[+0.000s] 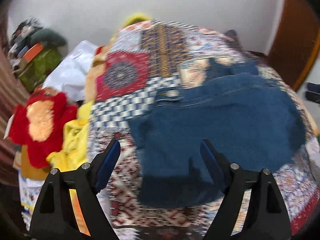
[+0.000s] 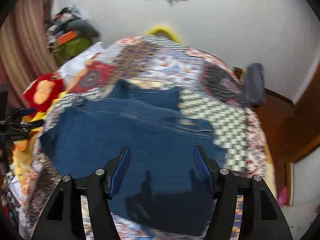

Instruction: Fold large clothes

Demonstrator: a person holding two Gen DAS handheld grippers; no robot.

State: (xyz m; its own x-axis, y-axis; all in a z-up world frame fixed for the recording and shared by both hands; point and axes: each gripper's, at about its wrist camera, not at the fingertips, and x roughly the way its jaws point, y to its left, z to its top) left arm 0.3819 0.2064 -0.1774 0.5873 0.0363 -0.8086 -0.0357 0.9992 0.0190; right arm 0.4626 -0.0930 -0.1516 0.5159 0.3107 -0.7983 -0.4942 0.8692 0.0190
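Hovering, two tools — left tool point(image 1: 160, 146), right tool point(image 2: 161, 152) — both spread, empty, one blue garment point(image 2: 130, 132)

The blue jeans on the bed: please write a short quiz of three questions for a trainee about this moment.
1. True or false: the left tool is shut on the blue jeans.
2. Multiple choice: the jeans lie on (A) a bare wooden floor, (B) a patterned patchwork bedcover, (C) a white plastic chair.
3. Fill in: in the left wrist view, the fluffy item beside the bedcover is mainly ____ in colour, with a peach patch.

Key
1. False; both the left tool and the right tool are open and hold nothing.
2. B
3. red
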